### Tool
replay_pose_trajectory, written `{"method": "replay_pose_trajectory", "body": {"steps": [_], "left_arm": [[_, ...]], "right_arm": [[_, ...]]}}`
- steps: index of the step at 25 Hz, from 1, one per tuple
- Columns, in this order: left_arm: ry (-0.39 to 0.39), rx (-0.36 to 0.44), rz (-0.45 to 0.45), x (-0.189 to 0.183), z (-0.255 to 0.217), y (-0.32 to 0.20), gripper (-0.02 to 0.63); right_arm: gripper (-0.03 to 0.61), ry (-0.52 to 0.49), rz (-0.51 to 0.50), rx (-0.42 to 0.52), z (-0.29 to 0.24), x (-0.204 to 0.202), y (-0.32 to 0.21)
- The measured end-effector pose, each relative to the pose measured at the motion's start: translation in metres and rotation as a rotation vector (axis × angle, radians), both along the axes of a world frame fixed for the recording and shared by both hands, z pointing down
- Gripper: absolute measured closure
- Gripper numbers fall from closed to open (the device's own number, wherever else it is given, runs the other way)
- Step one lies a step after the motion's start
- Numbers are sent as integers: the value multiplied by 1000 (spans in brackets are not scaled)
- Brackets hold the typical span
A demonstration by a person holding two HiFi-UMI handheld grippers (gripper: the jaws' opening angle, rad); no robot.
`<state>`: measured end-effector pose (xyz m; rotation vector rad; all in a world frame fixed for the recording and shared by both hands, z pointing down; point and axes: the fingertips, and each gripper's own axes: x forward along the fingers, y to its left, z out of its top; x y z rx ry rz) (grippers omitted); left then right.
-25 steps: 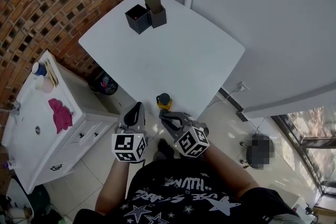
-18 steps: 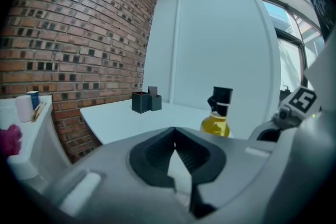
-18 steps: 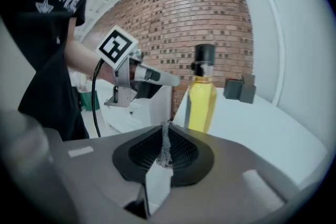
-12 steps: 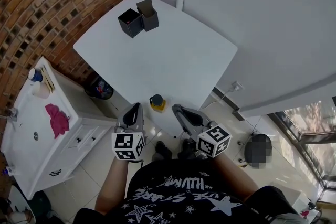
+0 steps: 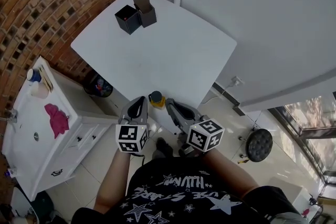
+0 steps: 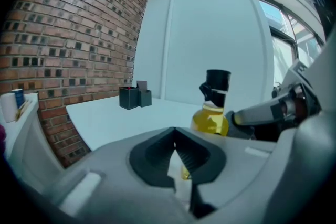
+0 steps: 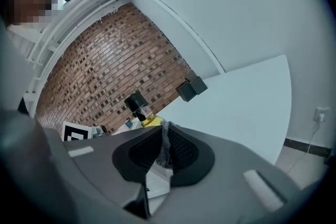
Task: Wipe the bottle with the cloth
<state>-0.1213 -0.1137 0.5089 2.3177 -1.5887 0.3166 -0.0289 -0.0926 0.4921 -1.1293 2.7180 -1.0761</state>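
Two tongs were held out low in front of the person, side by side, both aimed at the near corner of the white table (image 5: 157,52). The left tongs (image 6: 175,139) had their jaws pressed tight together, with nothing in them. I think they were kept free so they could steady the bottle once the rubbing starts.

The right tongs (image 7: 161,136) were pinching a thin grey cloth (image 7: 164,153). A bit of it stuck out past the tips. That made sense, because the cloth has to be out in front to rub on the bottle. These tongs looked tipped to one side, maybe so the cloth would face the bottle.

Just past the tips, between the two tongs, the bottle (image 5: 155,98) stood upright at the near corner of the table. It was yellow with a black cap. It likely sat close to the edge so both tongs could reach it. The right tongs were right beside it, but I could not tell if the cloth touched it. The wiping looked about to begin.

Far off, by the far corner of the table, two black boxes (image 5: 127,19) stood side by side, well apart from the bottle and out of the way.
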Motion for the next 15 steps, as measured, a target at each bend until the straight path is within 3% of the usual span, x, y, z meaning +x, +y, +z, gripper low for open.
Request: {"method": "replay_pose_trajectory", "body": {"steps": [15], "left_arm": [[9, -3, 46, 5, 6, 0, 611]], "right_arm": [[541, 106, 2, -120, 53, -10, 6]]}}
